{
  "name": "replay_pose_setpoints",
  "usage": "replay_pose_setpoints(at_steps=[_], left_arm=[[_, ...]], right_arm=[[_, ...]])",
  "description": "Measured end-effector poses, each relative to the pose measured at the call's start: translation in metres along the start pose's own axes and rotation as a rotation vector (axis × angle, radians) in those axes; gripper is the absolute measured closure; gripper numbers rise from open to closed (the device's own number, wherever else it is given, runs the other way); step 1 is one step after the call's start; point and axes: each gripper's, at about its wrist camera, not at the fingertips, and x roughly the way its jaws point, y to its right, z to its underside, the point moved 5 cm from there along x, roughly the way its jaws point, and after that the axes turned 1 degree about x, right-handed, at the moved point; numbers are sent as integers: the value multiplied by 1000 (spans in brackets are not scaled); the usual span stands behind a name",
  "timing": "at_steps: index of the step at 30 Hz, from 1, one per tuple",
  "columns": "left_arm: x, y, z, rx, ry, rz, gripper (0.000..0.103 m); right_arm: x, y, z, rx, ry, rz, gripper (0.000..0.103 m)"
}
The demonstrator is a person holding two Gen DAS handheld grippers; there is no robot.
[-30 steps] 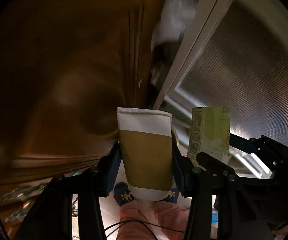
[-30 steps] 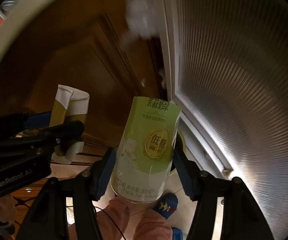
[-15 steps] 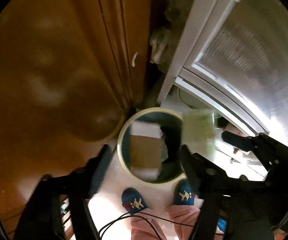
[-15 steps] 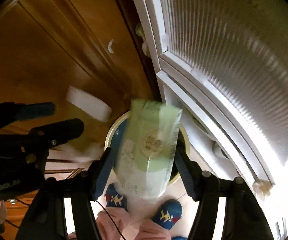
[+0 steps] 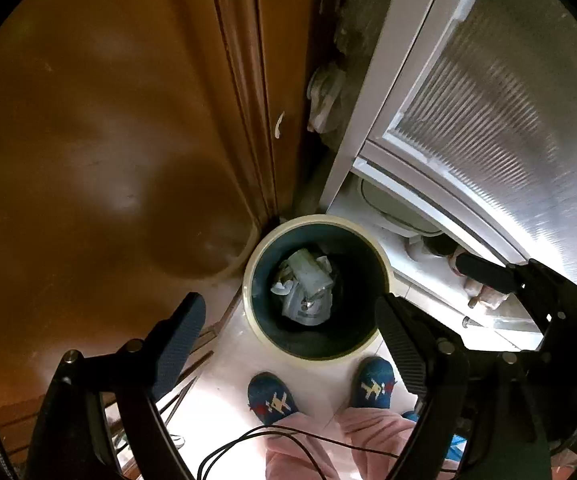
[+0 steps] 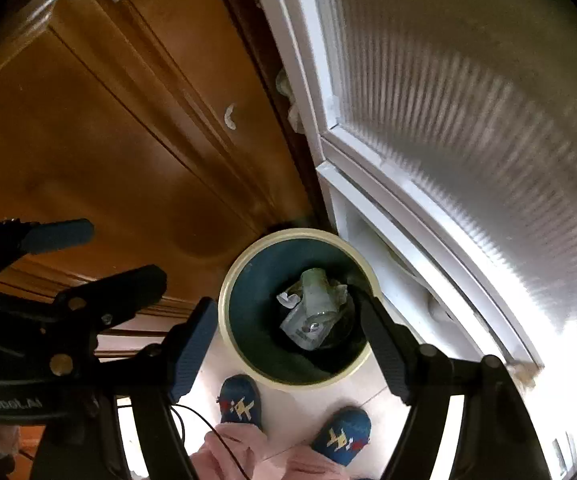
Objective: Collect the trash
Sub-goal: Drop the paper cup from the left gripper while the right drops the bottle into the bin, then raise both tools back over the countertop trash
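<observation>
A round bin with a cream rim (image 5: pixel 247 284) and a dark teal inside stands on the pale floor, straight below both grippers. A pale green drink carton (image 6: pixel 317 286) lies in it on crumpled white scraps (image 5: pixel 304 292). I cannot make out the brown paper cup in there. My left gripper (image 5: pixel 288 338) hangs above the bin, its jaws opening with nothing between them. My right gripper (image 6: pixel 288 350) hangs beside it, jaws also opening and empty. In the right wrist view the left gripper's fingers (image 6: pixel 128 284) show at the left.
A brown wooden cabinet door (image 5: pixel 108 140) rises to the left of the bin. A white-framed ribbed glass door (image 6: pixel 468 120) stands to its right. A person's feet in blue slippers (image 5: pixel 270 398) stand just before the bin, and a black cable (image 5: pixel 288 436) crosses the pink trouser legs.
The paper cup left the left gripper and the green carton left the right one; both fell into the bin. Both grippers opened wide and sank toward it.
</observation>
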Motion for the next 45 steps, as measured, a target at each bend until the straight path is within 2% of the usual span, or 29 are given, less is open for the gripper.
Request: replay_pose_setpoints(at_steps=[5,8,11,19,25,32,36,40,45], left_arm=[[-23,6,2,5,14,-1,16],[-43,8,4,-7,18,4,10],[-68,8,5,-25,25,13,8],[-157,16,7,-20,84,15,6],[-237,19,5,-40,153,39,2],[-313,21,-8,-83,246,64,1],[-350,27,-20,-85,315,60,1],[-384,39,-36,-52,388,51,1],[-412,59,-63,-3,477,19,1]], right_arm=[[-21,4,0,15,-25,56,28],[-37,4,0,18,-42,80,28],[-63,0,-1,17,-61,100,21],[-131,-12,-8,-24,-62,66,14],[-209,-28,-17,-158,6,-1,14],[-283,-44,-28,-278,78,-54,14],[-327,-48,-41,-313,172,-71,14],[-366,-46,-58,-334,289,-46,14],[-392,-34,-88,-309,376,-26,14]])
